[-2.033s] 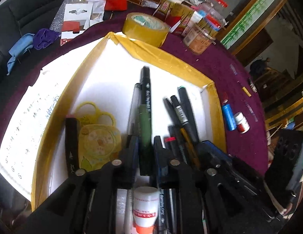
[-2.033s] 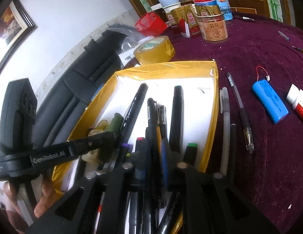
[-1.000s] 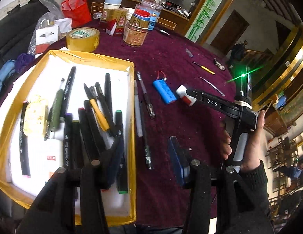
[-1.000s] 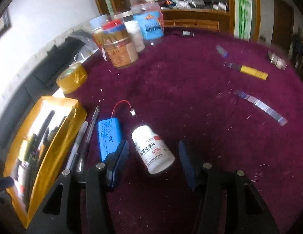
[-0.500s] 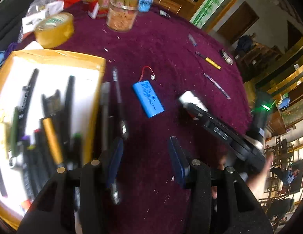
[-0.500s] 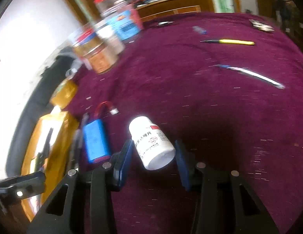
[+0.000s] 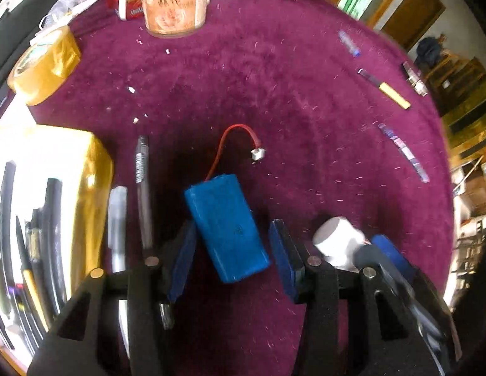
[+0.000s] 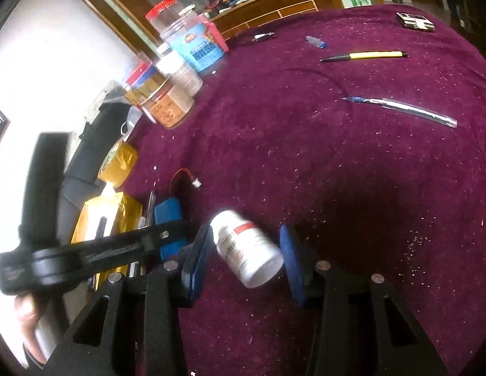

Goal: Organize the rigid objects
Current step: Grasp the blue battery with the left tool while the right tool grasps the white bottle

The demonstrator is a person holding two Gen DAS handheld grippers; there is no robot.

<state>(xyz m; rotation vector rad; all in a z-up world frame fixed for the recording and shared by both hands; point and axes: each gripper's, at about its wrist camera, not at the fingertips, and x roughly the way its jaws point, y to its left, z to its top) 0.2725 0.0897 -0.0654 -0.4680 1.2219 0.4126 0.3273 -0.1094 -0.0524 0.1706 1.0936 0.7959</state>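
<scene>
A blue battery pack [image 7: 226, 229] with a red lead lies on the maroon tablecloth between the open jaws of my left gripper [image 7: 232, 258]; it also shows in the right wrist view [image 8: 168, 214]. A white pill bottle [image 8: 247, 247] lies on its side between the open jaws of my right gripper [image 8: 244, 258]; a small gap shows on each side. The bottle also shows in the left wrist view [image 7: 338, 244]. The yellow-rimmed tray [image 7: 92, 175] holding several pens is at the left.
Two pens [image 7: 142, 188] lie beside the tray. A tape roll [image 7: 42, 65], jars [image 7: 174, 3] and boxes stand at the back. A yellow pen [image 8: 365, 55], a clear pen [image 8: 402, 108] and small items lie on the far cloth [image 8: 337, 163].
Both grippers left the tray and moved right over the cloth. The left one came down around the battery pack. The right one closed in around the pill bottle, jaws still apart.
</scene>
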